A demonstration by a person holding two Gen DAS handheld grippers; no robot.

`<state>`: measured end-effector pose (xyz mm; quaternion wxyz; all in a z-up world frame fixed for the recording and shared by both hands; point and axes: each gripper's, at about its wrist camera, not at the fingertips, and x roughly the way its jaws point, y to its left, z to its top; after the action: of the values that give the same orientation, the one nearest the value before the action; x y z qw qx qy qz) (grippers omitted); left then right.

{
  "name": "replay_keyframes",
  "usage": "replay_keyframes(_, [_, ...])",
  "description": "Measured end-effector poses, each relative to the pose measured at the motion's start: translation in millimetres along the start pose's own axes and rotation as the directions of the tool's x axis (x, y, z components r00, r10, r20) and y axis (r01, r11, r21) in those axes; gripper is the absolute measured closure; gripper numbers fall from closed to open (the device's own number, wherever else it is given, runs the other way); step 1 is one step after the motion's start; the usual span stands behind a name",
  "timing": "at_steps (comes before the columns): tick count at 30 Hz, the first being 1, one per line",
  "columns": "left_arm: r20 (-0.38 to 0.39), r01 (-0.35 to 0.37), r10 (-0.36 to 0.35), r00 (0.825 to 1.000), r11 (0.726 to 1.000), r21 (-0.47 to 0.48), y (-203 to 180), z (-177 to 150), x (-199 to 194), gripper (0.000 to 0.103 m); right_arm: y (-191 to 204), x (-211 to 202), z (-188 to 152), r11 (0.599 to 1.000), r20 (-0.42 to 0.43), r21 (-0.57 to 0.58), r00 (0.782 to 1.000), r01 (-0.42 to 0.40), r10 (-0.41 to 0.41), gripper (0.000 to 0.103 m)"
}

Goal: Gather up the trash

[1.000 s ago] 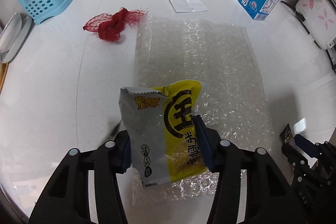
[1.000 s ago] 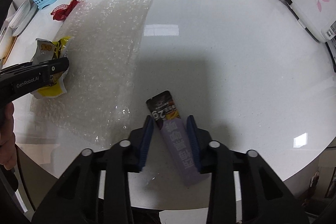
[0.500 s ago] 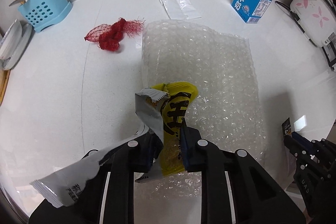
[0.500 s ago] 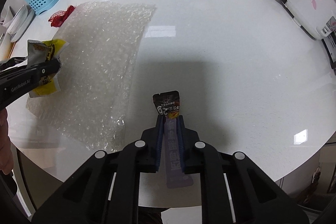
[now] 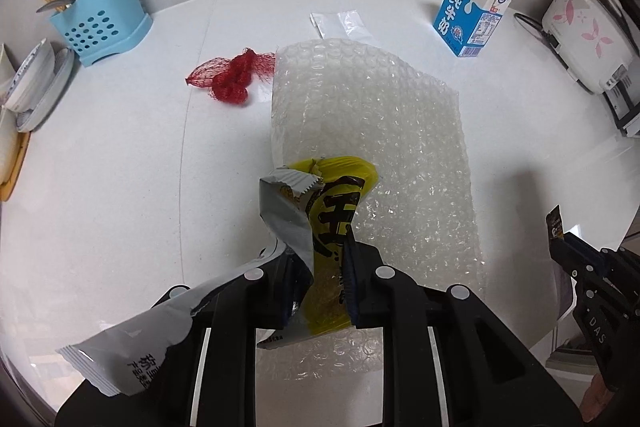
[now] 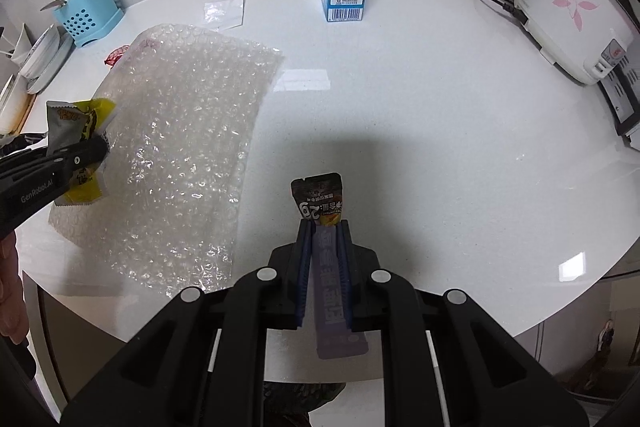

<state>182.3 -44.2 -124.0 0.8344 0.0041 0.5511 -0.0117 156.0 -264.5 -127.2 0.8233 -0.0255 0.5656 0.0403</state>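
Seen from the left wrist, the left gripper (image 5: 320, 279) is closed on a crumpled yellow and grey snack wrapper (image 5: 320, 223), its blue pads pinching the middle while the torn grey end hangs loose toward the near left edge of the round white tabletop (image 5: 120, 155). Under it a sheet of bubble wrap (image 5: 372, 131) lies flat from the middle of the tabletop to the near edge. A red mesh bag (image 5: 228, 79) lies just left of the sheet's far corner, a small clear plastic bag (image 5: 340, 25) lies beyond the sheet, and a blue milk carton (image 5: 472, 15) stands toward the far right edge. A blue utensil holder (image 5: 100, 15) sits at the far left edge. From the right wrist, the right gripper (image 6: 323, 239) is closed on a dark, narrow snack wrapper (image 6: 318, 201), which sticks out past the fingertips above bare tabletop near the near edge, with the bubble wrap well to its left and a white rice cooker (image 6: 576, 19) at the far right edge. The step appears to be lifting both wrappers clear. To do it well, each grip should stay firm, since thin foil slips easily; the loose grey flap should be kept from snagging the bubble wrap, and both pieces carried to a bin, which is not in view.
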Motion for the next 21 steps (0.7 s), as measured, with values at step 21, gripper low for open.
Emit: replay_keyframes(21, [0.081,0.013,-0.012,0.997,1.0,-0.016,2.7,-39.2,-57.5,0.085,0.7,-45.4,-19.7,0.999,0.072,-0.029,0.997,-0.034,0.036,0.091])
